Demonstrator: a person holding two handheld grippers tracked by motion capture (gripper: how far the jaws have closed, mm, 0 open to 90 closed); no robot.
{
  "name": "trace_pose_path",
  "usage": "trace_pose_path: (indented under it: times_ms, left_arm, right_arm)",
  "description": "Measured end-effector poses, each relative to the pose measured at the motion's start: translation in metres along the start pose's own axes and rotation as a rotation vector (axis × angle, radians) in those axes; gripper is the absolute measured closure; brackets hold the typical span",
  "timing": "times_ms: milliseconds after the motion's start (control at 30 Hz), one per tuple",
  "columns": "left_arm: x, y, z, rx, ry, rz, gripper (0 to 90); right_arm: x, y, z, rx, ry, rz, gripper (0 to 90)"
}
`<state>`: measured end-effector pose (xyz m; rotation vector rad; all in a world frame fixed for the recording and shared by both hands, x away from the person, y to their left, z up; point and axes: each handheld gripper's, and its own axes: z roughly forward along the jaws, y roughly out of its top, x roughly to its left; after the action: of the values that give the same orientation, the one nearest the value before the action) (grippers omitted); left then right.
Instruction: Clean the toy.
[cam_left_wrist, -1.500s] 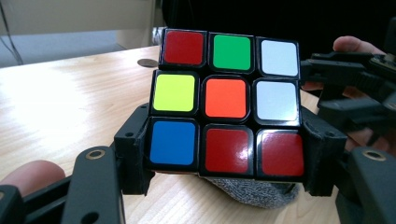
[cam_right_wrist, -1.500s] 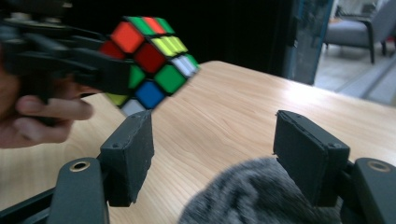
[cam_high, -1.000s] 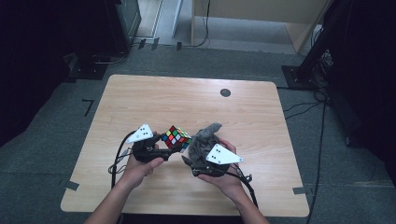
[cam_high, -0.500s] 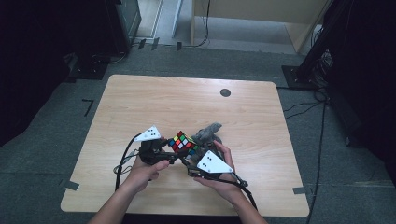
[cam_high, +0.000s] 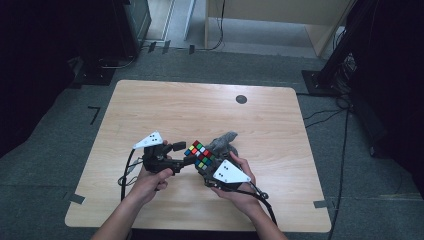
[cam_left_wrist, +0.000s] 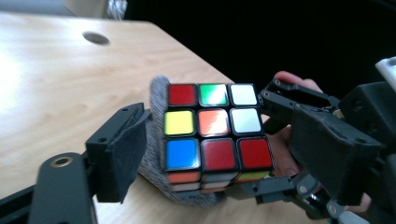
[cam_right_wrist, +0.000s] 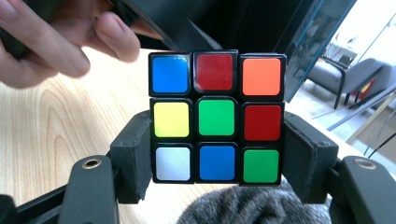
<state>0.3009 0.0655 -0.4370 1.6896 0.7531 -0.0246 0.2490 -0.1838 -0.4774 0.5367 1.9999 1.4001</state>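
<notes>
- A person sits at a light wooden table, holding a two-jaw gripper in each hand.
- A colour-puzzle cube is held up near the table's front edge, about the 6 o'clock part of the tabletop in the high view.
- The right gripper clamps the cube: its two black jaws press on opposite sides, at 9 and 3 o'clock of the cube in the right gripper view. These jaws have just been closing.
- The left gripper sits at 9 o'clock of the cube. Its jaws stand apart and have just been opening; the one pad in sight is clear of the cube's side.
- A grey cloth lies on the table just behind the cube, toward 1 o'clock.
</notes>
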Motion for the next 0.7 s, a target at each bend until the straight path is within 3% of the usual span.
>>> trace_pose_path:
  times_ms: [133, 300, 367, 433, 600, 700]
  left_arm:
    - [0.000, 0.000, -0.004, -0.017, 0.044, 0.065, 16.2]
    - [0.000, -0.004, -0.004, -0.026, 0.077, 0.134, 14.3]
    - [0.001, -0.006, -0.005, -0.035, 0.080, 0.157, 14.4]
    - [-0.001, -0.008, -0.003, -0.023, 0.122, 0.203, 14.8]
    - [-0.001, -0.013, 0.003, 0.023, 0.161, 0.244, 16.3]
    - [-0.002, -0.016, 0.007, 0.046, 0.186, 0.274, 18.5]
  right_arm:
    - [-0.011, -0.003, -0.003, 0.011, -0.016, 0.031, 34.5]
    - [-0.027, -0.004, -0.011, 0.006, -0.032, 0.107, 34.5]
    - [-0.035, -0.003, -0.016, -0.007, -0.003, 0.182, 34.5]
    - [-0.040, -0.001, -0.020, -0.007, 0.008, 0.227, 34.5]
    - [-0.046, 0.005, -0.026, -0.014, 0.021, 0.291, 34.5]
    - [-0.048, 0.010, -0.029, -0.031, 0.048, 0.364, 34.5]
